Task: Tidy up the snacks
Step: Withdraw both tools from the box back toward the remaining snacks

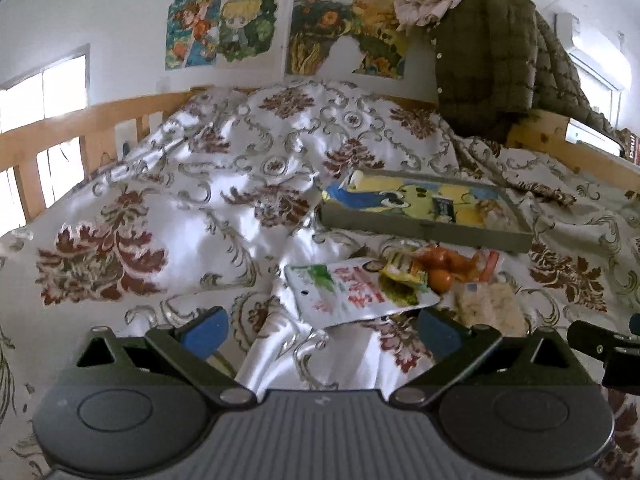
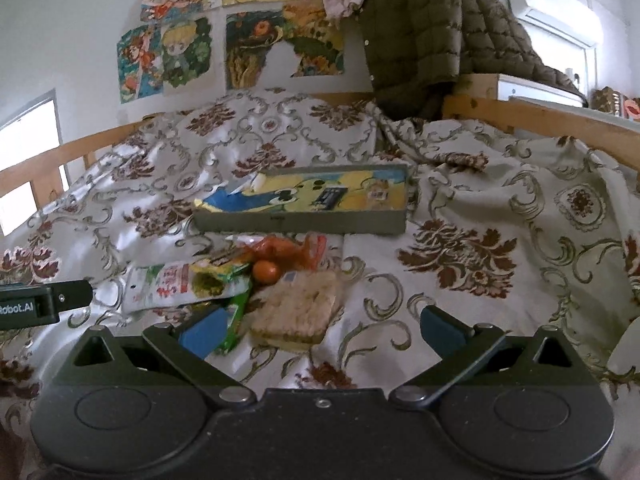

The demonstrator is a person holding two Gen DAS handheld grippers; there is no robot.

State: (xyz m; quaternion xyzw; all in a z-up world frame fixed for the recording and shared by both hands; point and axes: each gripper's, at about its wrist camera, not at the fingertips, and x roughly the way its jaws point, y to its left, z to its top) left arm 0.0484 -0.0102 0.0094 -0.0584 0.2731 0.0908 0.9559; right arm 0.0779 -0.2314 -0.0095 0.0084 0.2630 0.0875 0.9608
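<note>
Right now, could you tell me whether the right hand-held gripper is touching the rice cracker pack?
Apart. The right wrist view shows the open right hand-held gripper short of the rice cracker pack, with bare quilt between its right finger and the pack.

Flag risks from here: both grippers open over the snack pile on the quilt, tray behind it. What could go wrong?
1. The snacks overlap: the white pouch lies over the green packet, so a pinch may drag both.
2. The small orange ball sits loose on soft, wrinkled quilt; a nudge could roll it away.
3. The left gripper and right gripper are close beside one pile and may collide. The tray could also tilt on bedding.
</note>
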